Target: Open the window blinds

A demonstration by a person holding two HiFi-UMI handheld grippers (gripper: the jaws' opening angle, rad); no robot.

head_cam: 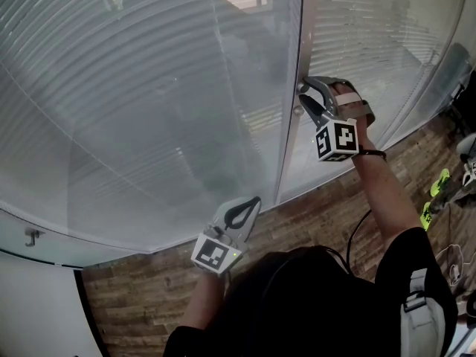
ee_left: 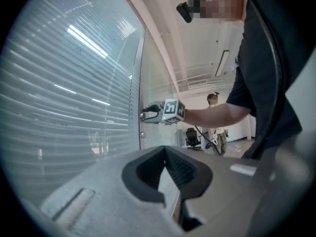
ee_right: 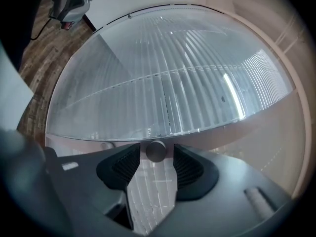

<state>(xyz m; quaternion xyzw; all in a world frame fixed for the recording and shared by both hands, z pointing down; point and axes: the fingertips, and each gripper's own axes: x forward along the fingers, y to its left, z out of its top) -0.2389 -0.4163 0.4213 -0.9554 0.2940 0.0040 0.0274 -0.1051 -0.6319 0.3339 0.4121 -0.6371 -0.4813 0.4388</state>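
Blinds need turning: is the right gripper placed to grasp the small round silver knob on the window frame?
Probably yes: the right gripper has its open jaws either side of the knob, nothing blocking.

Brown wood-plank floor (head_cam: 126, 296) down there, running right up to the foot of the window (head_cam: 149, 125), boards laid roughly along the glass. Over at the right edge of the head view, 2 yellow-green pieces (head_cam: 440, 184) lie on the planks, too small to name, and a grey-white object (head_cam: 467, 149) sits just beyond them. The right gripper view catches the same planks at top left, with a grey device (ee_right: 71, 1) resting on them. Far back in the left gripper view, 1 office chair (ee_left: 191, 137) stands on the floor, and a person (ee_left: 214, 125) stands beside it.
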